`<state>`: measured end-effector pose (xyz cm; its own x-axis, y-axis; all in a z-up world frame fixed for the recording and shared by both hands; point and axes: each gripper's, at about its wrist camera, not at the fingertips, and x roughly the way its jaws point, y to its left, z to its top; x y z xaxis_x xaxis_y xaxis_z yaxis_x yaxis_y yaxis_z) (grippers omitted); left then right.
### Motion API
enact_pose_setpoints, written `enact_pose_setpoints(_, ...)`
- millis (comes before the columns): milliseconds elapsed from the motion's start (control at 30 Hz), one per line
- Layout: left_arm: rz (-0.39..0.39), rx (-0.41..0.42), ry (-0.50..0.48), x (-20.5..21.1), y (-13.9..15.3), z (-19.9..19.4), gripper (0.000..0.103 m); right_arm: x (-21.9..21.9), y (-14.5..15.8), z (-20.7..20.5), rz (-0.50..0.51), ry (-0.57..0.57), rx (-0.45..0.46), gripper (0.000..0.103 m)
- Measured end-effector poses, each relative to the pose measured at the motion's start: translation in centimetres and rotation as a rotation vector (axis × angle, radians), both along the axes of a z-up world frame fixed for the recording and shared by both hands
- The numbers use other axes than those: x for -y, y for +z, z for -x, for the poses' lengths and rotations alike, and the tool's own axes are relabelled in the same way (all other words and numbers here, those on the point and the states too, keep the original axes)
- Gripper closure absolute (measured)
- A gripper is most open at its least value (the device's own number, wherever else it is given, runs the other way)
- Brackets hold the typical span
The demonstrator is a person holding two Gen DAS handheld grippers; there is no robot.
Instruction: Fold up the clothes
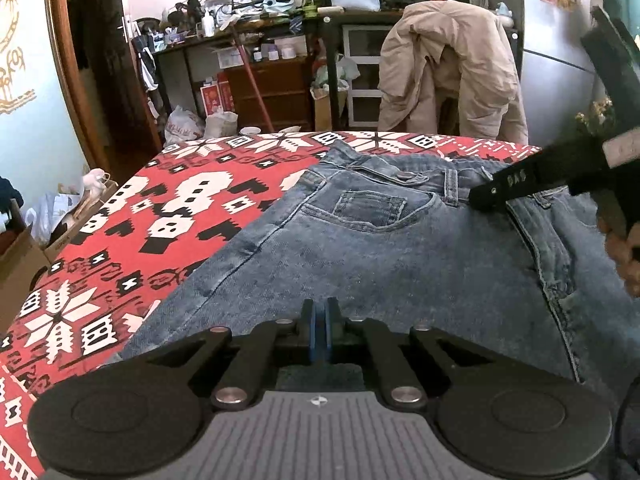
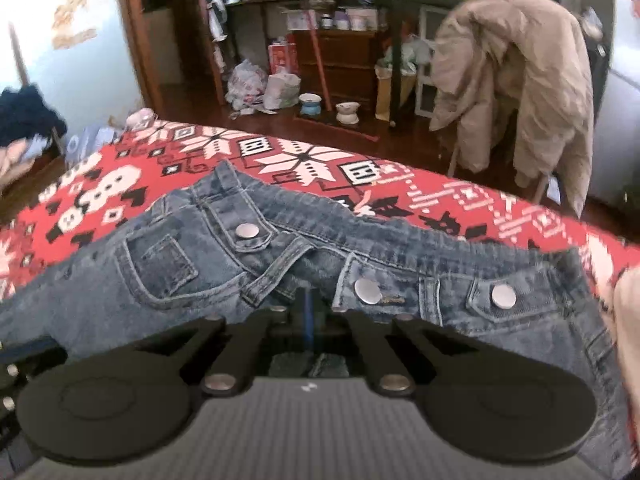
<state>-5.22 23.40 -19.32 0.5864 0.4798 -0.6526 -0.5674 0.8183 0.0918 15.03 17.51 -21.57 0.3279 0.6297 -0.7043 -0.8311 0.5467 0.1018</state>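
The jeans [image 1: 400, 248] lie front-up across the red patterned bench [image 1: 132, 216], waistband toward the top of the frame, likely spread flat for folding. The left claw [image 1: 319, 334] hovers low over the denim, pinched narrow on nothing. The right claw [image 2: 306, 312], equally narrow, points at the waistband; whether it pinches cloth, I cannot tell.

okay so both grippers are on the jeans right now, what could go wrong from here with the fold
1. The right gripper looks shut near a belt loop at the waistband of the jeans. A thin pinch there might slip when lifted.
2. The left gripper appears shut low on the denim; whether it holds cloth cannot be told. If it does not, the fold could go lopsided.
3. The waistband is already bunched, so creases may get folded in, and the patterned cloth underneath could drag along.
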Motion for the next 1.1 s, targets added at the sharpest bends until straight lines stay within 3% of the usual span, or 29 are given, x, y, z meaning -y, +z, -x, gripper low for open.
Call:
enact_pose_setpoints(67,0.007,0.001,0.0,-0.2,0.0,0.2,0.096,0.4,0.6,-0.3,-0.015,-0.016,-0.027,0.103)
enact_pose_setpoints(100,0.027,0.001,-0.001,-0.4,0.2,0.3,0.096,1.2,1.2,-0.3,-0.037,-0.025,-0.028,0.097)
enact_pose_setpoints(233,0.135,0.029,-0.036,-1.2,1.1,1.4,0.097,5.3,2.8,0.8,-0.043,-0.02,-0.09,0.092)
enact_pose_setpoints(333,0.234,0.064,-0.14,-0.3,2.2,2.5,0.097,9.0,3.2,3.7,-0.011,0.031,-0.097,0.092)
enact_pose_setpoints(433,0.273,0.065,-0.273,1.9,3.0,3.2,0.097,12.7,2.7,7.8,0.028,0.056,-0.108,0.092)
enact_pose_setpoints(533,0.293,0.035,-0.39,4.5,2.8,3.9,0.097,15.9,1.9,11.6,0.044,0.07,-0.166,0.092)
enact_pose_setpoints(633,0.307,-0.027,-0.453,6.6,1.9,4.3,0.097,18.0,1.3,15.0,0.064,0.078,-0.12,0.092)
enact_pose_setpoints(733,0.339,-0.067,-0.467,7.7,1.0,4.7,0.097,19.4,1.3,17.3,0.078,0.081,-0.059,0.092)
enact_pose_setpoints(833,0.321,-0.08,-0.458,8.5,0.7,5.0,0.097,20.5,1.2,18.4,0.059,0.054,-0.056,0.091)
enact_pose_setpoints(967,0.337,-0.04,-0.437,8.3,2.0,5.1,0.098,20.9,1.9,18.9,0.052,0.045,-0.066,0.091)
enact_pose_setpoints(1100,0.327,0.013,-0.428,8.7,3.1,4.5,0.098,20.9,2.7,18.3,-0.018,0.004,-0.092,0.091)
